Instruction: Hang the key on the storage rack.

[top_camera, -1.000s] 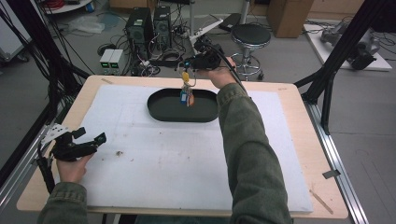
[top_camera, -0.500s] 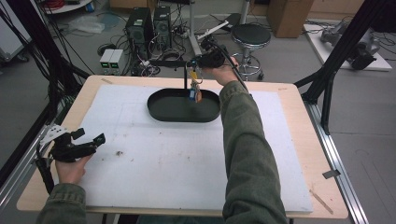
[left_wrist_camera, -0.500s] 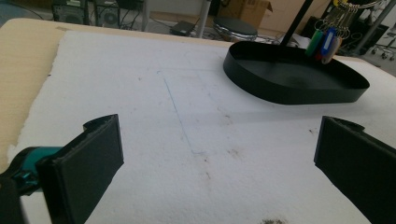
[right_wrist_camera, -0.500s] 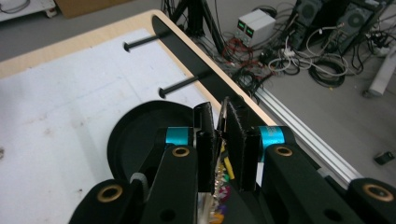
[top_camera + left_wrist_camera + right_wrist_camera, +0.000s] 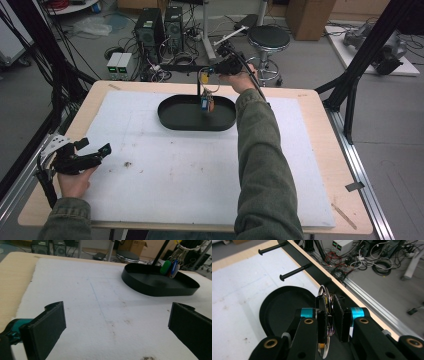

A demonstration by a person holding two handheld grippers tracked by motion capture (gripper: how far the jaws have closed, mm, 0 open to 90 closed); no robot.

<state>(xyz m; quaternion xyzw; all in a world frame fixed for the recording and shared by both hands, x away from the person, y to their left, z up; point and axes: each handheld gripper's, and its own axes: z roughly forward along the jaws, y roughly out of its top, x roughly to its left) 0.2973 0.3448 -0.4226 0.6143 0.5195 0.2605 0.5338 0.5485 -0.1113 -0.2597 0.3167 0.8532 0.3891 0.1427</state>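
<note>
My right gripper point(image 5: 214, 70) is shut on a metal key ring point(image 5: 323, 293) and holds it up at the far side of the table. Coloured key tags point(image 5: 206, 102) dangle from the ring over the black oval tray point(image 5: 170, 118). In the left gripper view the green, red and blue tags point(image 5: 170, 267) hang just above the tray's far rim point(image 5: 155, 288). A black rack bar with two horizontal pegs point(image 5: 294, 271) runs along the table's back edge, close to the ring. My left gripper point(image 5: 95, 147) rests open at the left on the white mat, nothing between its jaws point(image 5: 116, 325).
The white foam mat point(image 5: 200, 170) covers most of the wooden table. The rack's upright post point(image 5: 198, 87) stands behind the tray. Beyond the table's far edge are cables, computer boxes and a stool point(image 5: 269, 37) on the floor. A small dark speck point(image 5: 127, 163) lies near the left gripper.
The right gripper has shifted slightly to the right and back with the key bunch, which still hangs over the tray. The left gripper has stayed put.
</note>
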